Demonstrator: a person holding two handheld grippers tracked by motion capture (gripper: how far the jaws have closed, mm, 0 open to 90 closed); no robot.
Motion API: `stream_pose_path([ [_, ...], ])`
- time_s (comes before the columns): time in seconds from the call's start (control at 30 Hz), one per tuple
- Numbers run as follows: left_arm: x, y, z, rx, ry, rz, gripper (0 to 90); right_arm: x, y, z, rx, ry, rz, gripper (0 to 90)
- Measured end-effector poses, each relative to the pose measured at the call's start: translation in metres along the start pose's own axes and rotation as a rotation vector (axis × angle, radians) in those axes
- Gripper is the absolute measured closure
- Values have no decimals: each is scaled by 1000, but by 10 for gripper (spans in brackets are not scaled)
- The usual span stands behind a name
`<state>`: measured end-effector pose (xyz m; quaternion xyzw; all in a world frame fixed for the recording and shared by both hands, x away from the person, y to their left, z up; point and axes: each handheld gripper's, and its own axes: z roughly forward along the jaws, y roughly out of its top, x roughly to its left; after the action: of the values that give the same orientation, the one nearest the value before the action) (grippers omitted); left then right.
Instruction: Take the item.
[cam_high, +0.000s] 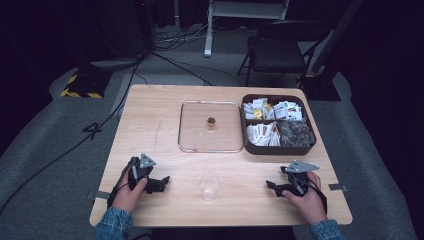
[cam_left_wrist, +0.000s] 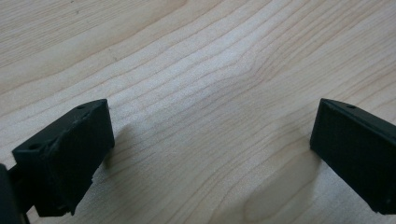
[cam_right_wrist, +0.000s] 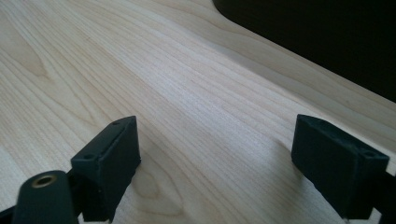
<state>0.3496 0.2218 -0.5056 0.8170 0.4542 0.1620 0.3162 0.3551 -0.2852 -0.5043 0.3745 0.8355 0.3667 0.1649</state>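
High view: your clear cup (cam_high: 209, 185) stands upright on the surface (cam_high: 165, 100) between both tools; it lies at 3 o'clock from your left tool (cam_high: 161, 184) and 9 o'clock from your right tool (cam_high: 272, 187). I judge the left slightly nearer.
Farther off: glass lid (cam_high: 210, 126) at 12 o'clock from the cup, sachet box (cam_high: 278, 124) at 1 o'clock.
Left gripper view: your left tool (cam_left_wrist: 212, 140) stands wide, bare wood between the jaws.
Right gripper view: your right tool (cam_right_wrist: 215, 154) stands wide, holding nothing.
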Motion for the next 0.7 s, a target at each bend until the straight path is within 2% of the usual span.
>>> stream_pose_path([
  [0.1, 0, 0, 0, 0, 0, 0, 0, -1, -1, -1, -6, 0, 11, 180],
  [0.2, 0, 0, 0, -1, -1, -1, 0, -2, 1, -4, -1, 21, 47, 230],
  [0.4, -1, 0, 0, -2, 4, -6, 1, -6, 12, -19, -1, 26, 98, 245],
  [0.57, -1, 0, 0, -2, 5, -7, 1, -15, 22, -32, -26, 13, 118, 246],
  [0.7, -1, -1, 0, -2, 6, -9, 1, -22, 29, -40, -51, 1, 115, 240],
])
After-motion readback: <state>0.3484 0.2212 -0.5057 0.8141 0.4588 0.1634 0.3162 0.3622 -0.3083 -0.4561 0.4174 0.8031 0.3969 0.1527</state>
